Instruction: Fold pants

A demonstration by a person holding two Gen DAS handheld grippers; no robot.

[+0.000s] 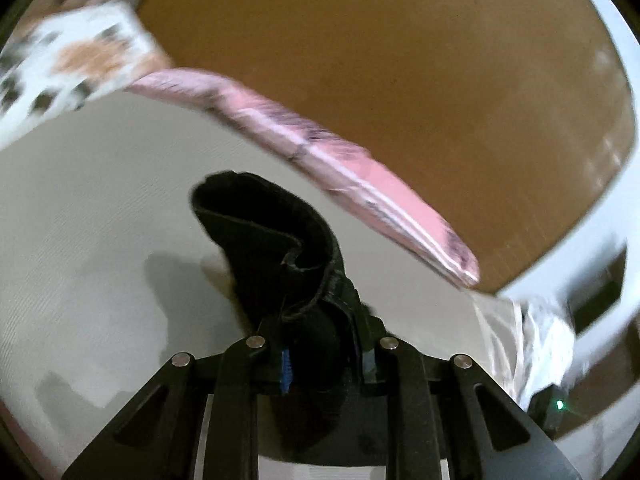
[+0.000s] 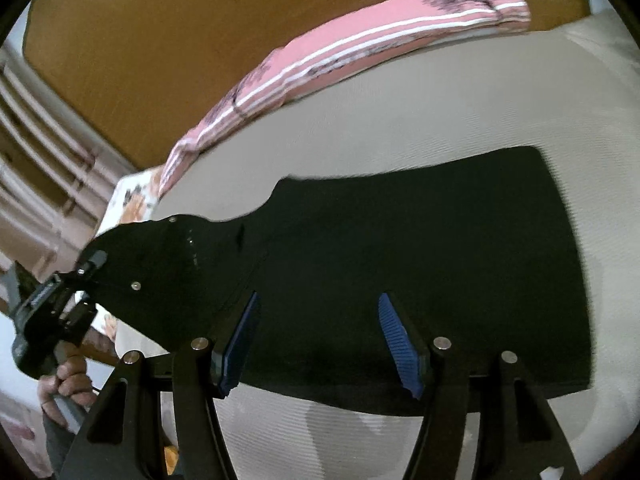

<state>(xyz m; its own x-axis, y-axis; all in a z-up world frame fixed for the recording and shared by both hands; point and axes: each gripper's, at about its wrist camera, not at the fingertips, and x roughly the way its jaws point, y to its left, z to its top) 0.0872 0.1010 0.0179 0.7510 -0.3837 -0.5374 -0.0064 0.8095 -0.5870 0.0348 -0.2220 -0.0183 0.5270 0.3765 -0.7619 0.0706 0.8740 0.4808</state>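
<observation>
The fingers of the left gripper (image 1: pixel 326 364) stood close together and pinched a bunched fold of the black pants (image 1: pixel 276 236), which stuck up from between the blue pads (image 1: pixel 285 372) in a soft curled roll. The fingers of the right gripper (image 2: pixel 320 344) stood wide apart above the pants (image 2: pixel 420 256), and its two ribbed blue pads (image 2: pixel 396 340) did not press on the cloth. In the right wrist view the pants lay mostly flat and dark on the bed (image 2: pixel 440 112), and one end was lifted up at the left side, where the left gripper (image 2: pixel 160 264) held it. A hand (image 2: pixel 68 380) gripped the grey handle of that tool. The bed had a pale grey sheet with fine ribbed lines in it. One long pink pillow (image 2: pixel 360 44) with thin white stripes lay along the far edge of the bed. One white cushion (image 1: pixel 76 60) with brown and dark spots sat at the end of the pink one. Behind them stood a smooth brown wooden headboard (image 1: pixel 380 40). There was one pair of pants, and it was on the bed, partly raised
</observation>
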